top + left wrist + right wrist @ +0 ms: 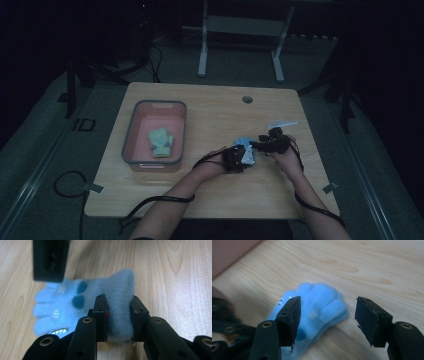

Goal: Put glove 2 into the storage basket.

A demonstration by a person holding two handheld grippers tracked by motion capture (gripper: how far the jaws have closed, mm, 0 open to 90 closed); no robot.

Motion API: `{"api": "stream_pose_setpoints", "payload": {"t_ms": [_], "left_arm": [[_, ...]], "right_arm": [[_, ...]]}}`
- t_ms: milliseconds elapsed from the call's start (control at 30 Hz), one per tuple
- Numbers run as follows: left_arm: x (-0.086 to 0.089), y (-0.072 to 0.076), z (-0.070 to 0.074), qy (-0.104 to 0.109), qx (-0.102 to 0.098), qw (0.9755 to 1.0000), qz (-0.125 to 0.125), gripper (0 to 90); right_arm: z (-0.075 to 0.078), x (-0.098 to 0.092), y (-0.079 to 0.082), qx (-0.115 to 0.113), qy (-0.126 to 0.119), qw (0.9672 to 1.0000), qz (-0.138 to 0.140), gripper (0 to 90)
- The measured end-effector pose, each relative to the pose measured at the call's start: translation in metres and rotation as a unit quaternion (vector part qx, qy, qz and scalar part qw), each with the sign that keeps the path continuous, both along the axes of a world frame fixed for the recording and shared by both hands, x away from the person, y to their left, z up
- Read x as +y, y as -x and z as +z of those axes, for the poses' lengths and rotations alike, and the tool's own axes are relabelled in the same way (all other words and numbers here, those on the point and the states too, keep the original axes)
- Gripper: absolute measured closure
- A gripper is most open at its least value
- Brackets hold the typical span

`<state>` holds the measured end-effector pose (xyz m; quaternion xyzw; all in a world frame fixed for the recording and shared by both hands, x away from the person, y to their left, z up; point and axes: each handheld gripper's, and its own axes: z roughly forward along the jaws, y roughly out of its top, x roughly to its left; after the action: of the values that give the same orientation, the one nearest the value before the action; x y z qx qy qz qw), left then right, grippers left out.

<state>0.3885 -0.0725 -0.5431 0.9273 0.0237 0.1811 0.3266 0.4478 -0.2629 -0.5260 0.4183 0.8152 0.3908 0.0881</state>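
We see a fuzzy light-blue glove (82, 302) with dark spots lying flat, its cuff pinched inside our left gripper (118, 315), its fingers between the spread jaws of our right gripper (328, 320).

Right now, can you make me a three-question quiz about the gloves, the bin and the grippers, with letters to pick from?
1. Where is the green glove?
A in the bin
B on the floor
C in a gripper

2. What colour is the glove between the grippers?
A red
B blue
C yellow

3. What is the left gripper doing?
A hanging open
B pinching the blue glove
C holding the bin

Answers:
1 A, it lies inside the pink bin at the table's left.
2 B, both gripper views show light blue fleece.
3 B, its jaws press on the glove's cuff, while the right gripper stands open over the fingers.
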Motion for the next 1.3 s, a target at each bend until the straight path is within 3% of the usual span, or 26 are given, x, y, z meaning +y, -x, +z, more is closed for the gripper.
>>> {"api": "stream_pose_setpoints", "payload": {"t_ms": [167,500,633,800,933,1100,1300], "left_arm": [[0.001,-0.002,0.000,0.005,0.014,0.9999,0.005,73.7],[0.004,-0.004,0.000,0.007,0.025,0.9997,0.000,75.6],[0.005,-0.006,0.000,0.006,0.031,0.9995,0.000,76.0],[0.006,-0.005,0.001,0.005,0.032,0.9995,0.003,76.2],[0.009,-0.004,0.004,0.000,0.038,0.9992,0.012,76.2],[0.015,-0.002,0.010,-0.014,0.035,0.9992,0.014,76.2],[0.025,0.001,0.022,-0.010,0.029,0.9993,0.018,76.2]], "right_arm": [[-0.014,0.008,-0.003,0.010,0.036,0.9992,-0.013,35.1],[-0.019,0.020,-0.003,0.035,0.014,0.9993,-0.001,42.4],[-0.020,0.026,-0.007,0.054,-0.010,0.9984,0.010,45.3],[-0.020,0.037,-0.006,0.071,-0.011,0.9963,0.048,69.6],[-0.017,0.041,-0.005,0.064,-0.002,0.9965,0.055,75.3],[-0.012,0.041,-0.003,0.058,-0.020,0.9965,0.056,76.3],[0.000,0.044,-0.002,0.053,-0.039,0.9957,0.065,76.5]]}}
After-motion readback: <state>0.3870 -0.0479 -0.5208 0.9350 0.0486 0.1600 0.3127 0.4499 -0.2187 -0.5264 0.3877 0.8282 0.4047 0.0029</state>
